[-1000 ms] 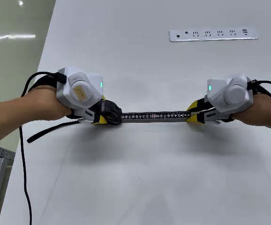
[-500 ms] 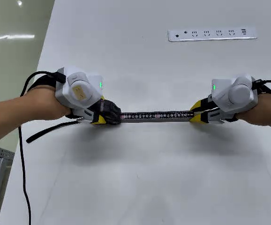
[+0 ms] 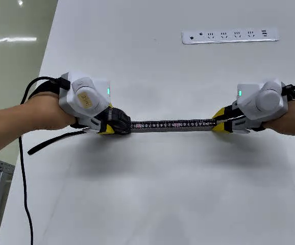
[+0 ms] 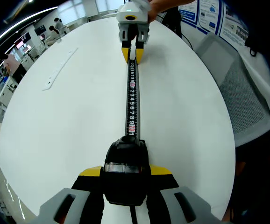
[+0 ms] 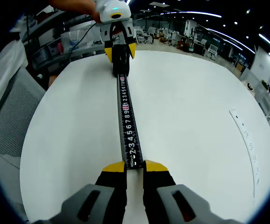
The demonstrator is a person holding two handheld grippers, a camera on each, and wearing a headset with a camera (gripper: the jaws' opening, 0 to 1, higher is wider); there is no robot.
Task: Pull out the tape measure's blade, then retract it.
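Observation:
A black and yellow tape measure case (image 3: 118, 122) rests on the white table (image 3: 152, 194), held in my left gripper (image 3: 109, 124), which is shut on the tape measure case (image 4: 126, 170). Its dark blade (image 3: 172, 124) with white numbers runs flat to the right. My right gripper (image 3: 220, 120) is shut on the blade's end (image 5: 133, 163). In the left gripper view the blade (image 4: 132, 98) stretches up to the right gripper (image 4: 132, 52). From the right gripper view, the blade (image 5: 126, 121) leads up to the case (image 5: 120, 59) in the left gripper (image 5: 119, 52).
A white power strip (image 3: 230, 35) lies at the far side of the table. The table's left edge (image 3: 40, 76) drops to a glossy floor. A black cable (image 3: 25, 173) trails from the left gripper off that edge. A grey mesh chair (image 4: 240, 91) stands beside the table.
My right gripper has moved to the right, drawing more blade out of the case. The left gripper and case have stayed in place.

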